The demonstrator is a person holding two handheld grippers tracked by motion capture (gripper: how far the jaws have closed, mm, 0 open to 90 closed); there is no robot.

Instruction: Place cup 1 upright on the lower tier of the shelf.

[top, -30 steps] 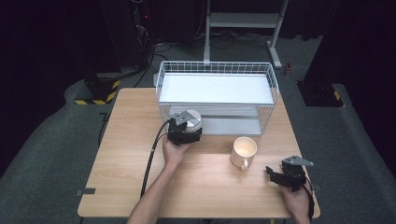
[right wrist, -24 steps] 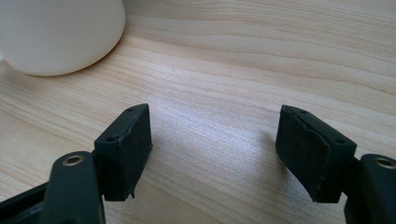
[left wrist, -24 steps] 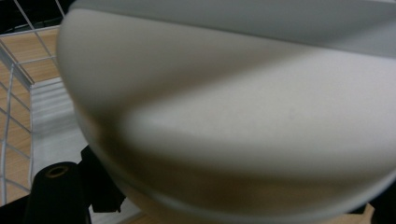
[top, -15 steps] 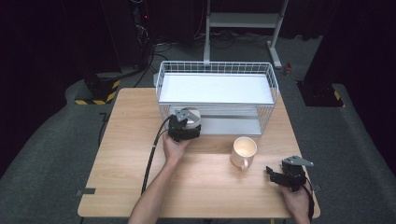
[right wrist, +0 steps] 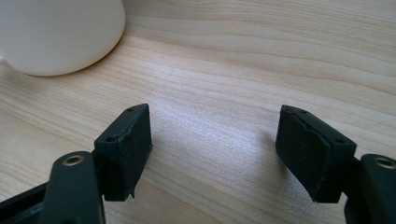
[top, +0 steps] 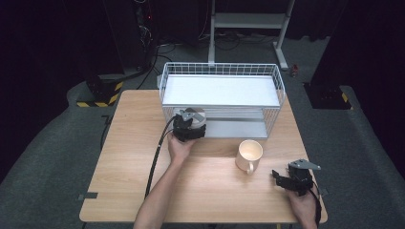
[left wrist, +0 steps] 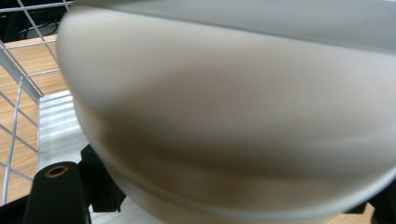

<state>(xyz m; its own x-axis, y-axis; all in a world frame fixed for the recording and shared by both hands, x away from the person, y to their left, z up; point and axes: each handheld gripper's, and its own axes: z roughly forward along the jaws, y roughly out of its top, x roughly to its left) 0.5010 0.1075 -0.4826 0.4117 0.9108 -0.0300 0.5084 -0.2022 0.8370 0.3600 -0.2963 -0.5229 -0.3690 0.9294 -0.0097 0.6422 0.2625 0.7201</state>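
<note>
My left gripper [top: 190,120] is at the front of the wire rack [top: 220,69], its jaws reaching onto the lower shelf [top: 236,128]. In the left gripper view a white bowl [left wrist: 224,112] looms blurred and very close over the left finger [left wrist: 56,196]. The jaws appear shut on it. From above, the gripper body and the upper shelf [top: 219,90] hide the bowl. My right gripper [top: 278,175] rests low on the table near the front right corner, open, with only bare wood between its pads [right wrist: 126,149]. A cream mug [top: 250,155] [right wrist: 56,32] stands just left of it.
The wooden table [top: 129,162] has open surface at the left and front. The rack takes up the far middle of it. A black cable [top: 155,157] trails from the left gripper along the forearm. Dark floor and equipment surround the table.
The left gripper has crept slightly toward the rack. The right gripper and the mug have not moved.
</note>
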